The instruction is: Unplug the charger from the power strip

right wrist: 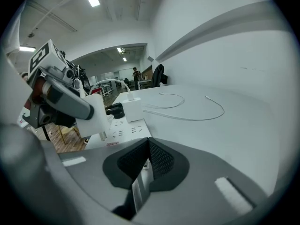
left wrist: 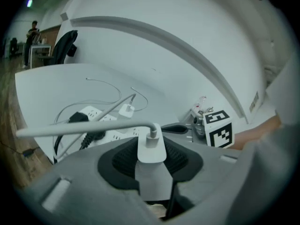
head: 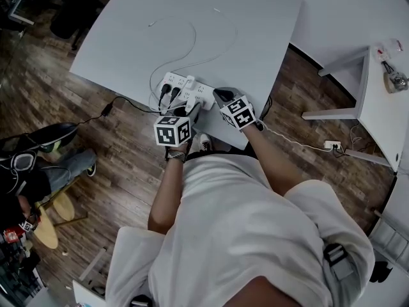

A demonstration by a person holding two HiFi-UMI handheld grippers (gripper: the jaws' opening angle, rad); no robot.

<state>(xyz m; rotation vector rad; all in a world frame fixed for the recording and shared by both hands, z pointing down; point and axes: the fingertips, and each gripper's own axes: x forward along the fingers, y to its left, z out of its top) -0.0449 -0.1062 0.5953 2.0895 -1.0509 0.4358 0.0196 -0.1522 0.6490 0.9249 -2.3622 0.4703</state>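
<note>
Clamps the small white rectangular plastic charger [left wrist: 151, 146] between the pads of the left gripper [left wrist: 151, 162], with its white cable [left wrist: 84, 129] running off left. Holds it just above the long white plastic power strip [right wrist: 123, 132], prongs bare and clear of the sockets. Parks the right gripper [right wrist: 149, 159], jaws clenched together on nothing, near the strip's end on the white table [right wrist: 234, 125].

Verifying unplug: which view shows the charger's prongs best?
Right gripper view: charger side-on, prongs clear above the power strip. Left gripper view shows only its cable end between the jaws; head view, almost nothing.
</note>
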